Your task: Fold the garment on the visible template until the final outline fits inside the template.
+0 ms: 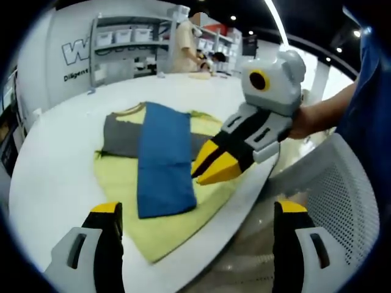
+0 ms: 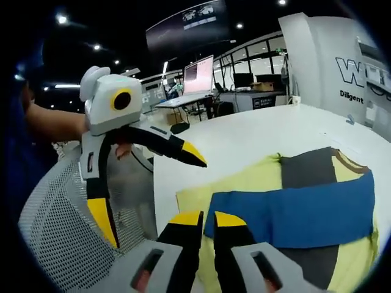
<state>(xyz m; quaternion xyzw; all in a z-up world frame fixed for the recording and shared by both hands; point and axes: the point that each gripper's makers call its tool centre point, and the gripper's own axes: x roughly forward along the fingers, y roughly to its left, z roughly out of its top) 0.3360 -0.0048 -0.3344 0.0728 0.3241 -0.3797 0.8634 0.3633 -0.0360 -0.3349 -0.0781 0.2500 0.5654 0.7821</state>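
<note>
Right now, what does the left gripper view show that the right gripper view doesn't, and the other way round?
Left gripper view: shelving with bins by the far wall and a person at the table's far side; its own gripper stands open.

Right gripper view: a monitor on a desk; its own gripper is nearly closed, holding nothing.

Both: the garment with its blue part folded over, the yellow template, the white table and a mesh chair.

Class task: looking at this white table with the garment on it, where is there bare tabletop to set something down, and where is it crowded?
Bare white table lies left of the yellow-green template sheet and beyond the grey-and-blue folded garment, towards the shelving. The edge by the white mesh chair is crowded: the right gripper hovers there, and the left gripper is close by.
</note>
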